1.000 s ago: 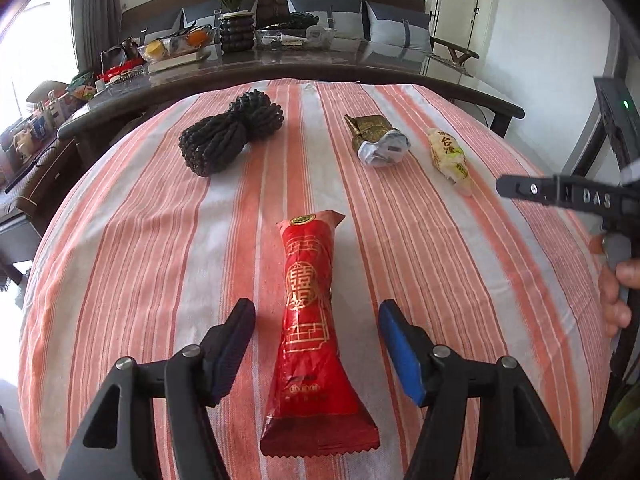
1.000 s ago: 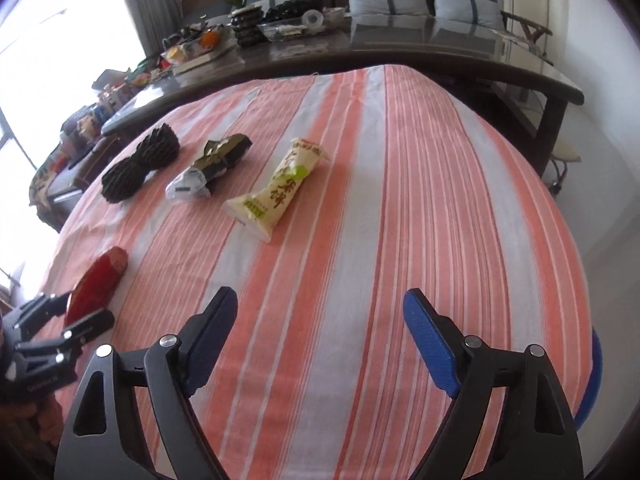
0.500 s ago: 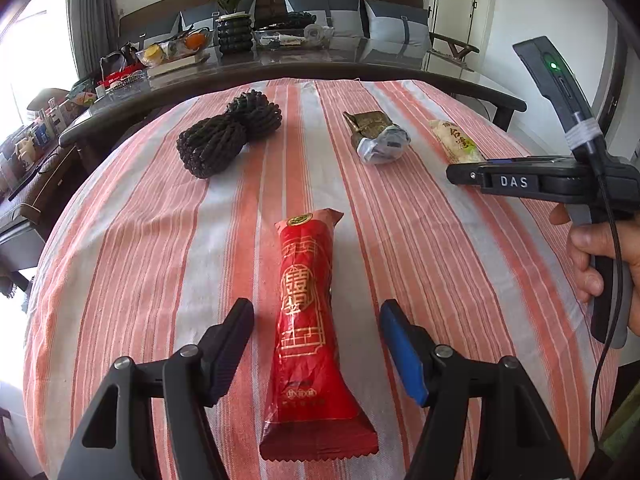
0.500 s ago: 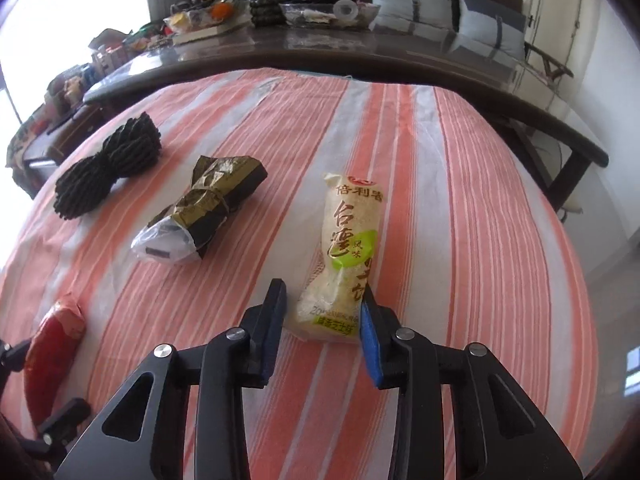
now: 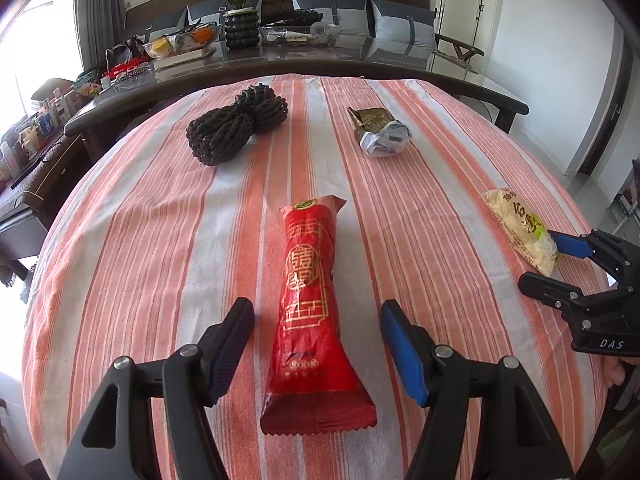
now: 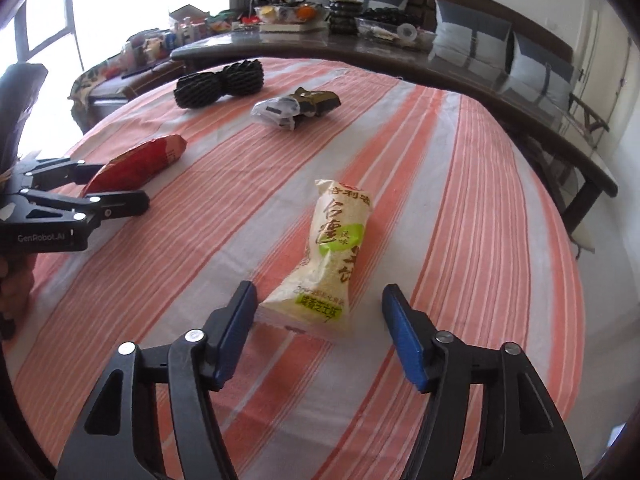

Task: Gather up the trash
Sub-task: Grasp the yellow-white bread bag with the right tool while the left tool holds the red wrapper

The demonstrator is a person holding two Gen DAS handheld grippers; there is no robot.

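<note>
The red wrapper point(image 5: 313, 308) lies lengthwise between the left gripper's point(image 5: 316, 346) open jaws, pointing away. The pale snack packet point(image 6: 330, 256) lies likewise between the right gripper's point(image 6: 316, 328) jaws, which have widened since half a second ago.

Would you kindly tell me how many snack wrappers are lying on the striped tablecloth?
3: the red wrapper between the left gripper's open fingers, the cream wrapper before the open right gripper, and the dark-and-clear wrapper farther back. None seems hidden.

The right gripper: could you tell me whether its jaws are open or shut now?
Open. The right gripper has its jaws spread either side of the cream snack packet, gaps visible on both sides.
</note>
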